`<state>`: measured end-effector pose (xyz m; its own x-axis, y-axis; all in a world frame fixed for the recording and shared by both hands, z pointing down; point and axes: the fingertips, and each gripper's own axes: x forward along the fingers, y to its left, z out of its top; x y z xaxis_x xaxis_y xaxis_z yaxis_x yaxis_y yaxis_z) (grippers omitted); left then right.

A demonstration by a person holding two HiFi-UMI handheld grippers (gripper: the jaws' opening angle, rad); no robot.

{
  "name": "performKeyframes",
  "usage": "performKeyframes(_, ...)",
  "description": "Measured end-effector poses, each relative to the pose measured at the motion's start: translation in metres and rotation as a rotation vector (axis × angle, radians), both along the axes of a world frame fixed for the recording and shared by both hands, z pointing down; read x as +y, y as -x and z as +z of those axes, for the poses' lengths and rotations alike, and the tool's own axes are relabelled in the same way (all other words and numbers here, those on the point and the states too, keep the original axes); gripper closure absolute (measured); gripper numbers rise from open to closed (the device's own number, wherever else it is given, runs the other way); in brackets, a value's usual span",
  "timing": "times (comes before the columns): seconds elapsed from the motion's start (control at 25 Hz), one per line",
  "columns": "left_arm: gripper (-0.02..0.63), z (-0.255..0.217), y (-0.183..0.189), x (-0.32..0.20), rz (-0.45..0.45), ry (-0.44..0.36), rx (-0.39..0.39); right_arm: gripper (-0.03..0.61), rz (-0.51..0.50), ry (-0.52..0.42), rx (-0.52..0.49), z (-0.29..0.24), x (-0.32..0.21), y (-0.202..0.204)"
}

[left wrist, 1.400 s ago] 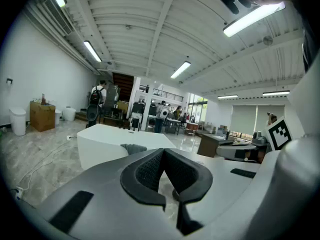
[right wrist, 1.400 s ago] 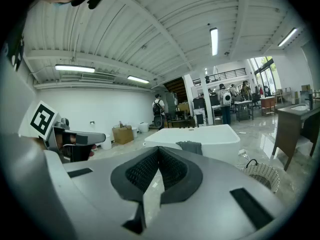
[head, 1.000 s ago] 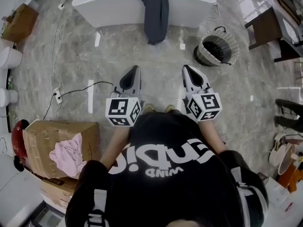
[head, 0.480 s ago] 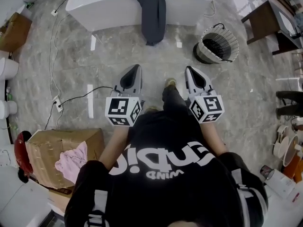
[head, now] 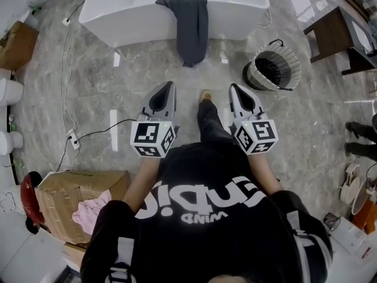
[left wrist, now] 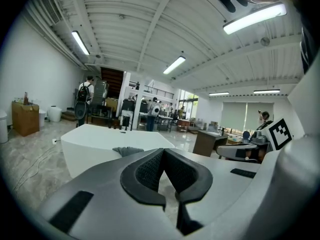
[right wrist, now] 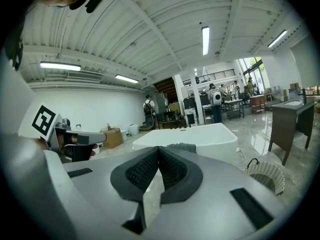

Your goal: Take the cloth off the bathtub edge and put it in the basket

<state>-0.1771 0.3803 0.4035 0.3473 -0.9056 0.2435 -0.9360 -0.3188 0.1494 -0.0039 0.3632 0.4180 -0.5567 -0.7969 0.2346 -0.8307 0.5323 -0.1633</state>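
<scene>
A dark grey cloth (head: pixel 190 23) hangs over the near edge of the white bathtub (head: pixel 129 7) at the top of the head view. It shows as a small grey heap (left wrist: pixel 127 150) on the tub rim in the left gripper view and again as the cloth (right wrist: pixel 182 147) in the right gripper view. A round wicker basket (head: pixel 273 69) stands on the floor to the tub's right, also seen as the basket (right wrist: pixel 265 175). My left gripper (head: pixel 171 86) and right gripper (head: pixel 232 88) are held side by side, well short of the tub, both shut and holding nothing.
A cardboard box (head: pixel 73 202) with a pink cloth (head: pixel 89 212) sits at the lower left, and a white cable (head: pixel 88 128) runs over the marble floor. A dark wooden table (head: pixel 339 37) stands at the right. One foot (head: pixel 205 96) is stepped forward between the grippers.
The person has stepped forward: the bathtub, cloth and basket have come nearer in the head view, and a leg now reaches out between the grippers. Both grippers stay shut.
</scene>
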Motion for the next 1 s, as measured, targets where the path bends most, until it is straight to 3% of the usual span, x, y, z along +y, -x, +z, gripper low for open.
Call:
performKeyframes(0.6,0.6,-0.028,-0.001,-0.201,-0.092,0.009,-0.006,0.565,-0.083,0.009,-0.006,-0.024,-0.221,-0.007)
performKeyframes(1.0,0.6,-0.04,0.003,-0.277,-0.141,-0.007,-0.007,0.565,-0.139,0.03,-0.016,-0.025,-0.299,0.007)
